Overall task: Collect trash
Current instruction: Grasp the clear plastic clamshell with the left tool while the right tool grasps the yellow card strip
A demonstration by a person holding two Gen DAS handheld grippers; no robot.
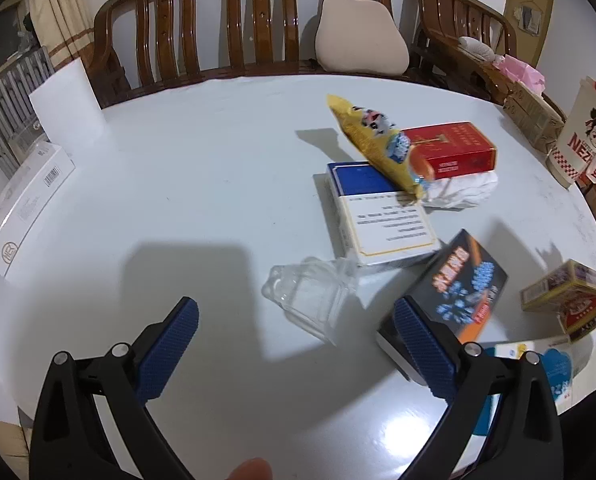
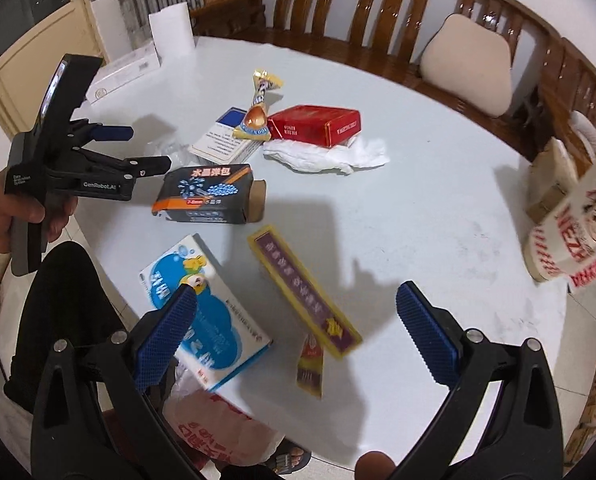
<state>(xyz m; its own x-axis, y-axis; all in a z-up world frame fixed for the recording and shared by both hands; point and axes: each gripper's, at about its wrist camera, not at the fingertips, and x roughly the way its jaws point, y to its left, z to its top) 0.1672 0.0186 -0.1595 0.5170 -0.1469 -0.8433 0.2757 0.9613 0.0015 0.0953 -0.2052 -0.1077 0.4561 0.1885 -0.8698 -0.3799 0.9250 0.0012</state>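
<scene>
Trash lies on a white round table. In the left wrist view a clear plastic blister shell sits just ahead of my open left gripper. Beyond are a blue-white box, a yellow snack wrapper, a red box, a crumpled tissue and a black box. In the right wrist view my open right gripper hovers over a yellow-purple box. A blue-white box and the black box lie to the left. The left gripper is beside the black box.
A wooden bench with a beige cushion curves behind the table. A white carton sits at the left edge, a paper cup at the right. A red-white plastic bag hangs below the near edge by my leg.
</scene>
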